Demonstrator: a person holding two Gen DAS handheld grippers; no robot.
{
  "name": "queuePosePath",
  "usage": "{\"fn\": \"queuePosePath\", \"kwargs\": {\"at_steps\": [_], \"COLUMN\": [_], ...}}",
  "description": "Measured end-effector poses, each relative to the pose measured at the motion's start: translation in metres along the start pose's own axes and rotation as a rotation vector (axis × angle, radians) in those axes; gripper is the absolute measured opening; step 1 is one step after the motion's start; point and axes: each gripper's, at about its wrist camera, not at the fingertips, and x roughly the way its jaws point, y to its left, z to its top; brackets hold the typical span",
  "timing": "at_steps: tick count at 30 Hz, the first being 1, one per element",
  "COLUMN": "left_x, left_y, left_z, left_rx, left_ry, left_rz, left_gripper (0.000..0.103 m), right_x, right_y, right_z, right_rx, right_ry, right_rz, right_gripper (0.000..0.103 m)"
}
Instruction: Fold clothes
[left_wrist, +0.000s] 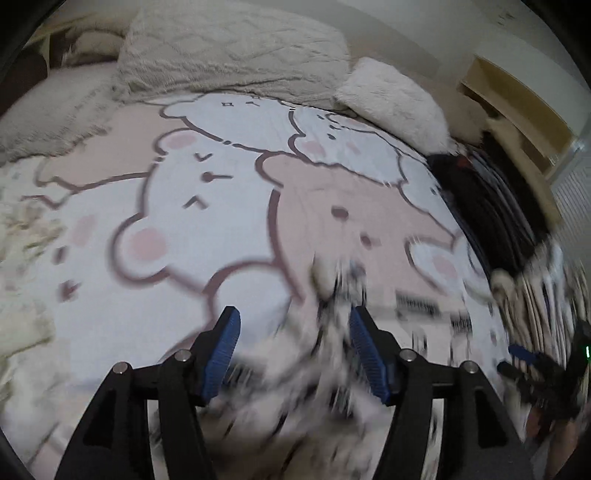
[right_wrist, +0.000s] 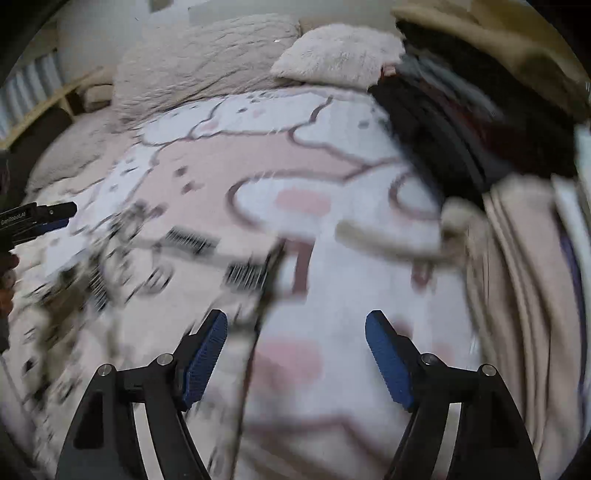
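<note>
1. The patterned garment (left_wrist: 332, 369), white with dark print, lies blurred on the bed (left_wrist: 147, 295), low in the left wrist view and spreading toward the right side.
2. It looks light, soft and floppy; hem corners seem the best hold.
3. The left tool (left_wrist: 293, 325) stands wide with cloth between its fingers, perhaps only draped there.
4. The right tool (right_wrist: 295, 332) stands wide, empty.
5. The clothes pile (right_wrist: 517, 258) crowds the right edge; open bedspread lies ahead.
</note>
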Motion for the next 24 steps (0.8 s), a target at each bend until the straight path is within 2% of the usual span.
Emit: {"fn": "queuePosePath", "kwargs": {"at_steps": [2, 4, 6, 8, 11, 14, 17, 20, 21, 23, 24], "left_x": [-0.029, -0.054, -0.075, -0.09, -0.107, -0.111, -0.108, -0.096, -0.091, -0.08, -0.078], "left_y": [0.006, 0.013, 0.021, 0.025, 0.029, 0.028, 0.02, 0.013, 0.009, 0.005, 0.003], "left_z": [-0.035, -0.074, -0.117, -0.162, -0.226, -0.266, -0.281, -0.282, -0.281, -0.28, -0.279], "left_rx": [0.009, -0.007, -0.05, -0.1, -0.204, -0.316, -0.398, -0.458, -0.465, -0.473, -0.476], "left_ry": [0.014, 0.037, 0.068, 0.099, 0.146, 0.172, 0.152, 0.142, 0.144, 0.155, 0.157], "left_rz": [0.006, 0.006, -0.001, 0.01, 0.007, -0.033, -0.107, -0.194, -0.209, -0.186, -0.177], "left_gripper": [0.062, 0.062, 0.062, 0.062, 0.062, 0.061, 0.061, 0.062, 0.062, 0.06, 0.059], "right_x": [-0.014, -0.024, -0.033, -0.039, -0.037, -0.036, -0.035, -0.034, -0.033, -0.032, -0.032], "right_y": [-0.005, -0.008, -0.006, 0.0, 0.007, 0.015, 0.022, 0.029, 0.031, 0.035, 0.037], "right_z": [-0.03, -0.055, -0.088, -0.109, -0.12, -0.131, -0.143, -0.154, -0.157, -0.164, -0.164], "right_rx": [0.078, 0.157, 0.234, 0.266, 0.299, 0.332, 0.366, 0.399, 0.41, 0.429, 0.423], "right_ry": [0.056, 0.109, 0.175, 0.211, 0.226, 0.241, 0.257, 0.272, 0.277, 0.284, 0.279], "right_rz": [0.103, 0.207, 0.294, 0.318, 0.348, 0.378, 0.407, 0.437, 0.447, 0.462, 0.451], "right_gripper": [0.077, 0.065, 0.063, 0.061, 0.061, 0.061, 0.061, 0.061, 0.061, 0.06, 0.053]}}
